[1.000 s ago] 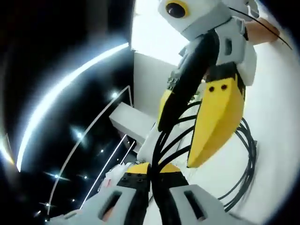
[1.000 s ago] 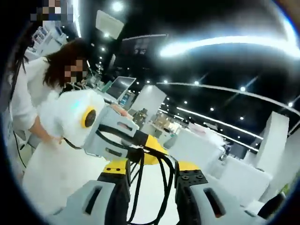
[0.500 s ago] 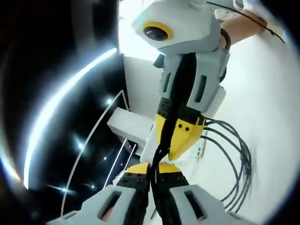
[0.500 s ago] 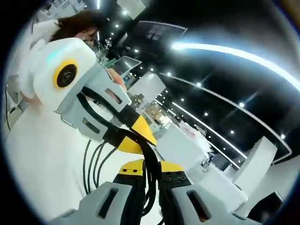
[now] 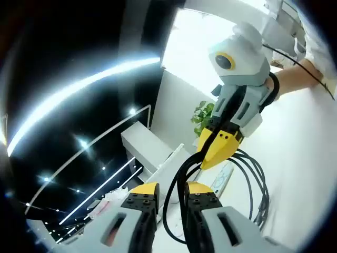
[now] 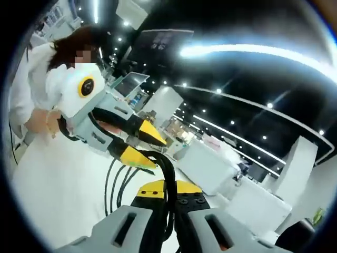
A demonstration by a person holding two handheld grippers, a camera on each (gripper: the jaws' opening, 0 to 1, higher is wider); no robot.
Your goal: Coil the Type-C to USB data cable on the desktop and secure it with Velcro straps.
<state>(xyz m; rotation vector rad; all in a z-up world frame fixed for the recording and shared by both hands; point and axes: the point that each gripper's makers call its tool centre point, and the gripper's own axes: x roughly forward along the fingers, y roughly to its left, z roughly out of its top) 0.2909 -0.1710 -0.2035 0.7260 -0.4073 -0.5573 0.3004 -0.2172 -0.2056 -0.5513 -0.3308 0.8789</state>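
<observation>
cable (image 5: 251,174) looped, held above counter (image 5: 310,158) | right gripper (image 6: 167,196) fingers clenched on cable | left gripper (image 5: 172,197) fingers parted around it | you haven't strapped it yet

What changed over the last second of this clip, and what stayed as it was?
The right claw shut on the cable, then the left claw opened and let it go, so the coil passed from left to right. The cable's loops still hang over the white desktop.
</observation>
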